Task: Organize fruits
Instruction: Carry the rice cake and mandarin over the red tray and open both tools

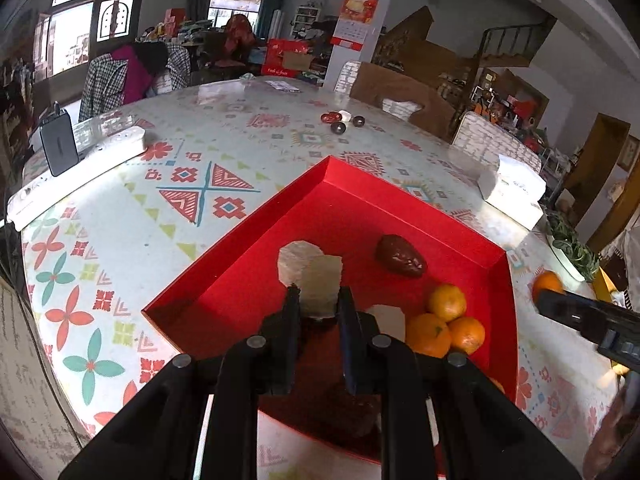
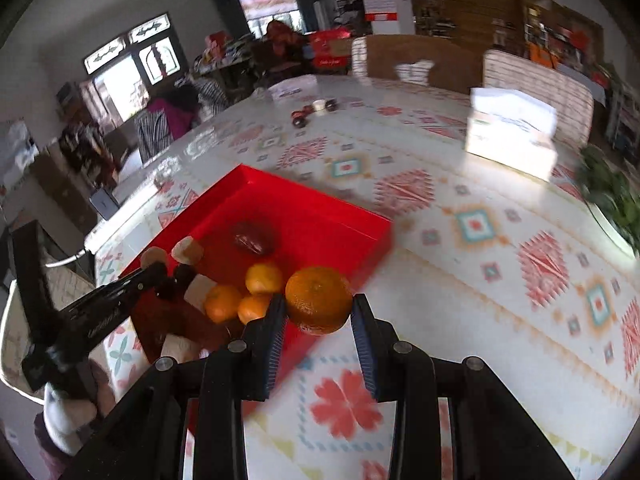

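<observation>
Here, right gripper: closed on an orange, held over the near right edge of the red tray, above the patterned desk.
Left gripper: narrow, fingers pinching a pale, papery-wrapped item over the tray's floor; what sits inside the wrapper I cannot tell.
Red tray, near part: three small oranges clustered together against the right wall, a white block touching their left side.
Red tray, middle: a dark red-brown fruit lying alone, apart from the oranges.
Desk, right edge: a white tissue box and green leaves beside it.
Desk, left edge: a white power strip with a dark charger standing on it.
Desk, far side: a few small dark and red round things, too small to name.
</observation>
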{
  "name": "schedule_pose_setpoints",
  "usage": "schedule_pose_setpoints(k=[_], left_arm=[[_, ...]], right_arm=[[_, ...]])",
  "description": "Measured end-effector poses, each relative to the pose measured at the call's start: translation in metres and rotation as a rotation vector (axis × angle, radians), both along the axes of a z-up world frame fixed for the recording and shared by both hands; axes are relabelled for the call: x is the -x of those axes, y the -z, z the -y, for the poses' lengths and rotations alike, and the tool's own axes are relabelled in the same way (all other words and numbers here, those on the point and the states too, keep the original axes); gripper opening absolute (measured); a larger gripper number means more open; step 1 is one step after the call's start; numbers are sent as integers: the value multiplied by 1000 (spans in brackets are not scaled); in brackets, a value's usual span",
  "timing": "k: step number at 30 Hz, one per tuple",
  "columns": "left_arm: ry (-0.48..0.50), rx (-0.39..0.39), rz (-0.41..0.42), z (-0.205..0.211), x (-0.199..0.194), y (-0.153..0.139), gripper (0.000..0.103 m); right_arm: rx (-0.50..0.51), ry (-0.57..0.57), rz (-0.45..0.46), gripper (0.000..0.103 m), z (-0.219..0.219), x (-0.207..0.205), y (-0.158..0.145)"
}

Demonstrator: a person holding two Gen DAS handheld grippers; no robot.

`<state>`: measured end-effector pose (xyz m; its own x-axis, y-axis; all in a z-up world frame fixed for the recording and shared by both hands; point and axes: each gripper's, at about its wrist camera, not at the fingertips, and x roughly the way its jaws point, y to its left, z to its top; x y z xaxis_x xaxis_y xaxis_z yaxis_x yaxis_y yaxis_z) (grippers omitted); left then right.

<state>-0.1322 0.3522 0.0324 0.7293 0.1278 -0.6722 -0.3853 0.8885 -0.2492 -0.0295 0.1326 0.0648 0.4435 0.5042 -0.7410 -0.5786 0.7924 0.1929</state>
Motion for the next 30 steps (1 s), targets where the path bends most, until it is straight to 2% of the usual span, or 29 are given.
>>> schedule_pose_setpoints(k=[4,6,7,9,12,14,17,22,26,30], left_arm=[[2,12,19,-5,1,-3,19],[3,17,28,-7,2,-5,27],[1,20,33,-8,3,-6,37],[-7,28,46,-10,7,-9,47],[-11,40,56,-14,10,-13,50],[-18,51,62,-16,12,-15,59],[-18,53,68,-16,14,-17,60],[-12,45,80,-10,20,-25,60],[5,18,107,7,27,-39,62],[48,-49,129,40,32,-54,74]], right_arm=[[74,-13,14,36,-34,-14,10],[101,-11,13,36,-45,-20,16],[110,-10,10,36,-49,-23,19],[120,-6,-1,37,-56,-30,25],[119,15,1,37,-61,-35,30],[113,11,-7,39,-64,-36,31],[114,17,23,49,-66,-32,26],[90,41,78,49,-54,-20,5],[63,82,116,55,-30,-1,-12],[60,118,136,56,-5,18,-16]])
